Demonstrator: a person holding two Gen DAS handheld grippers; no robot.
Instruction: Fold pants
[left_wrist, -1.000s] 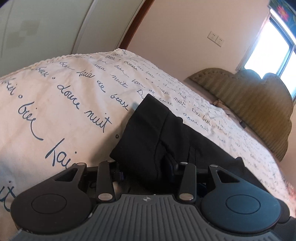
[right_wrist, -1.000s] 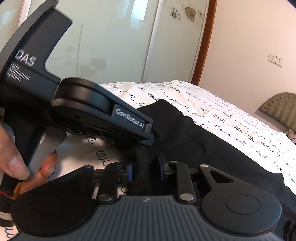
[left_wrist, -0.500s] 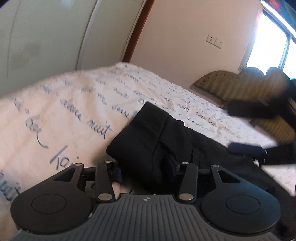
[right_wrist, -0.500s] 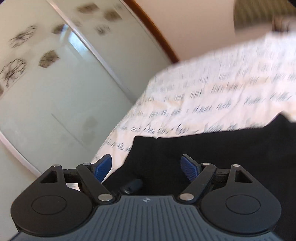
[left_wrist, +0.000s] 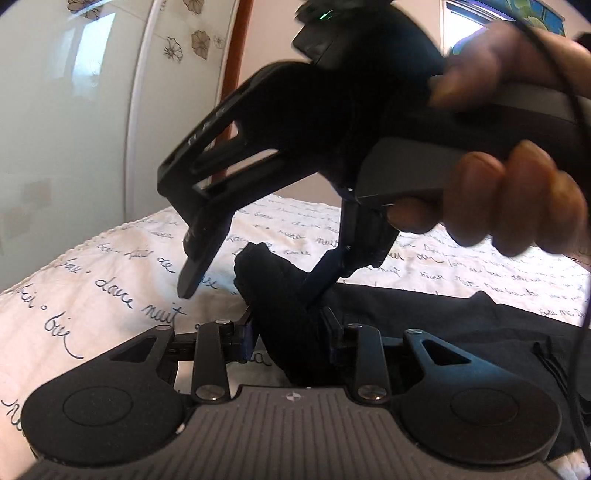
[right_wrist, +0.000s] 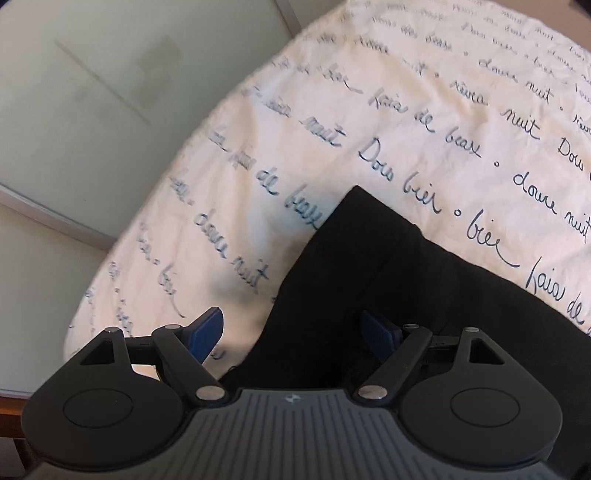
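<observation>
The black pants (left_wrist: 424, 314) are spread on the bedspread (left_wrist: 110, 266), with one bunched corner raised off it. That bunch is clamped between the fingers of the left gripper (left_wrist: 290, 332). The right gripper (right_wrist: 291, 332) is held above the pants with its jaws wide apart and nothing between them.

A slip is the likely fault: only a thick wad is pinched, so a sharp pull could free it. If the right gripper is closed on a single layer beside the left one, the fold would probably be skewed or creased.
</observation>
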